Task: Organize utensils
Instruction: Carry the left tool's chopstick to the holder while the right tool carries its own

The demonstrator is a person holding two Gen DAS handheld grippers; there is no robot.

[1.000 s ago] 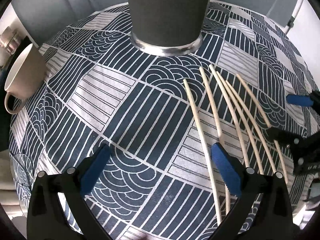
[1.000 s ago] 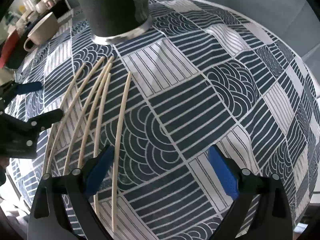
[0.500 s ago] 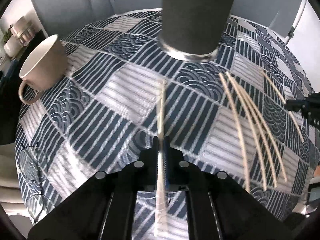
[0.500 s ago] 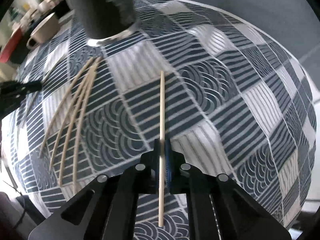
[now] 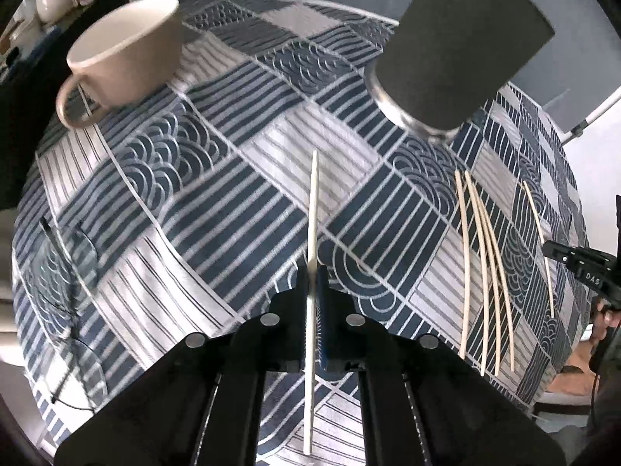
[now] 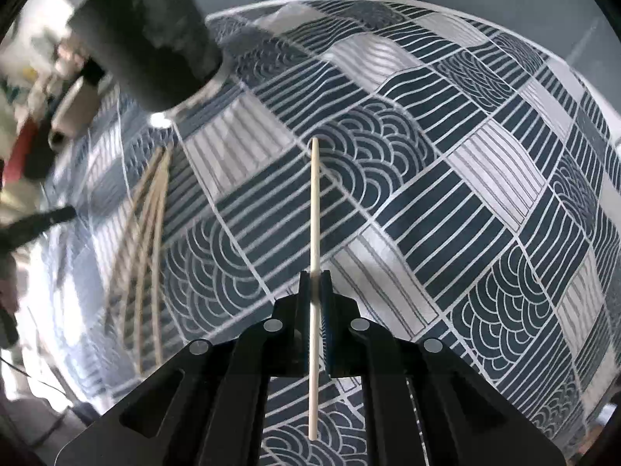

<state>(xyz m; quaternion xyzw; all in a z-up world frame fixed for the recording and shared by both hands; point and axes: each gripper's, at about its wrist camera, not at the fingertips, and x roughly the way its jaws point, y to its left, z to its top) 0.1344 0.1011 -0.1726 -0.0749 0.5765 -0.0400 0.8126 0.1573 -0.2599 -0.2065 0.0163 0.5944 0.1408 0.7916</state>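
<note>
My left gripper (image 5: pixel 311 272) is shut on one pale wooden chopstick (image 5: pixel 313 213) and holds it above the patterned cloth. My right gripper (image 6: pixel 315 277) is shut on another chopstick (image 6: pixel 314 202), also lifted. A dark cylindrical holder with a metal base (image 5: pixel 462 50) stands at the back, far right of the left chopstick's tip; it also shows at the upper left in the right wrist view (image 6: pixel 147 35). Several loose chopsticks (image 5: pixel 485 272) lie on the cloth to the right of my left gripper, and they appear blurred in the right wrist view (image 6: pixel 147 233).
A beige cup (image 5: pixel 128 50) stands at the back left on the blue and white tablecloth (image 5: pixel 217 178). A clear glass (image 5: pixel 66 268) sits at the left edge. The right gripper's finger (image 5: pixel 578 262) reaches in at the far right. Cluttered shelves lie beyond the table's left side.
Both grippers closed, each on one chopstick, and lifted them off the cloth. Both have since risen and tilted further, so the holder and cup show higher and farther off.
</note>
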